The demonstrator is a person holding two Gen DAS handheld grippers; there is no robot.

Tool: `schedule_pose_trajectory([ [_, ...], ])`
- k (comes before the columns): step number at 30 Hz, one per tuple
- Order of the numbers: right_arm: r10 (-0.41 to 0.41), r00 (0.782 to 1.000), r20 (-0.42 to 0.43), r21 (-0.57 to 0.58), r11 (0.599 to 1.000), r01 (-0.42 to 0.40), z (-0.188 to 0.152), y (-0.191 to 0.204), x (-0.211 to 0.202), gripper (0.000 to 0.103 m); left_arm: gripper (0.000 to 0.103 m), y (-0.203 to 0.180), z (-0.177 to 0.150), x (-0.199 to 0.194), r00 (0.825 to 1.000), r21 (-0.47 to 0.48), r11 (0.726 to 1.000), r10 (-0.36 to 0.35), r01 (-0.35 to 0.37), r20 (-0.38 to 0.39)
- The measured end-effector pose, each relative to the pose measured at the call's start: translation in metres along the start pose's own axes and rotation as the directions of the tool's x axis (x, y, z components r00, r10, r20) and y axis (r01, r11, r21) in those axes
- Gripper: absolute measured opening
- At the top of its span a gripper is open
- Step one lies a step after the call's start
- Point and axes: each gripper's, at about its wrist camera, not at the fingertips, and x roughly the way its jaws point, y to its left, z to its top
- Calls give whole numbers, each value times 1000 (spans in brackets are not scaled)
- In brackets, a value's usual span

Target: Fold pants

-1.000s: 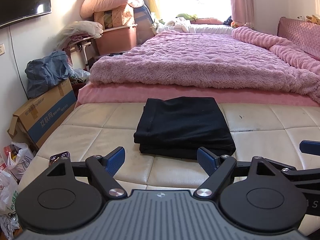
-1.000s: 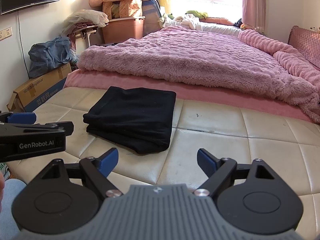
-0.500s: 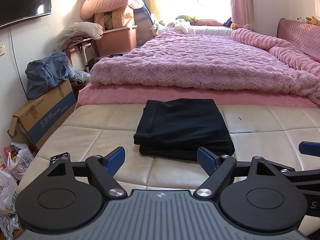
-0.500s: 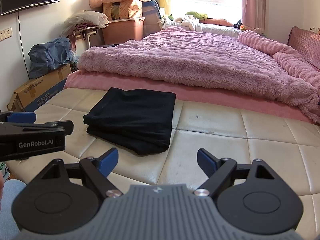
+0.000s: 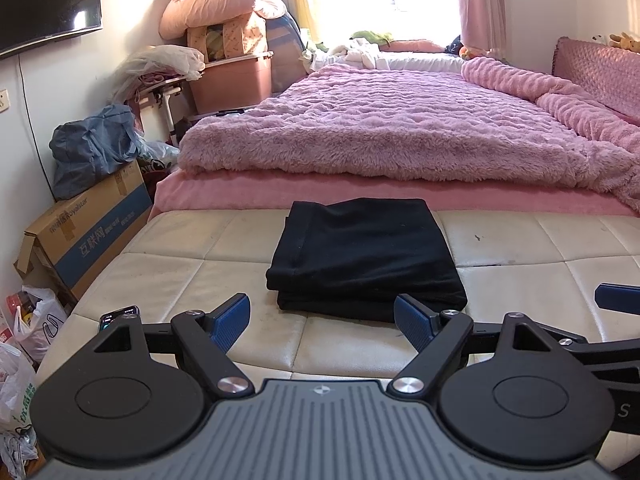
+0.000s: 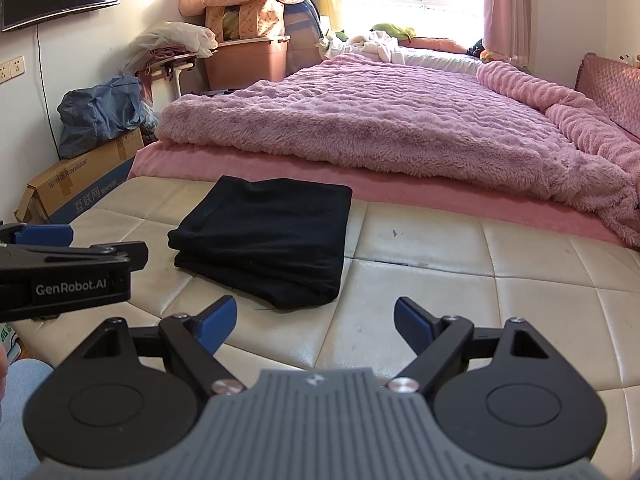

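Both tools spread, holding nothing: left tool [image 5: 322, 322], right tool [image 6: 315, 320]. Pants [image 5: 362, 258] sit folded, centre frame, on cream bench [image 5: 168, 280]. Little changed over last second; I've only drifted slightly back. Fold looks finished.

The black pants [image 5: 366, 256] lie folded into a flat, layered rectangle on the cream cushioned bench [image 5: 540, 248].

Matt black cloth pants [image 5: 364, 256] lie on a worn, glossy cream leather bench [image 5: 168, 276] beside a fluffy pink blanket [image 5: 392, 132].
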Motion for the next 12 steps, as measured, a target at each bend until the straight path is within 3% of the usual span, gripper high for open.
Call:
schedule_pose_trajectory([
  [12, 1, 1000, 0, 1, 1000, -1, 0, 0, -1, 82, 96, 1, -2, 2, 1000, -8, 1000, -15, 15, -7],
])
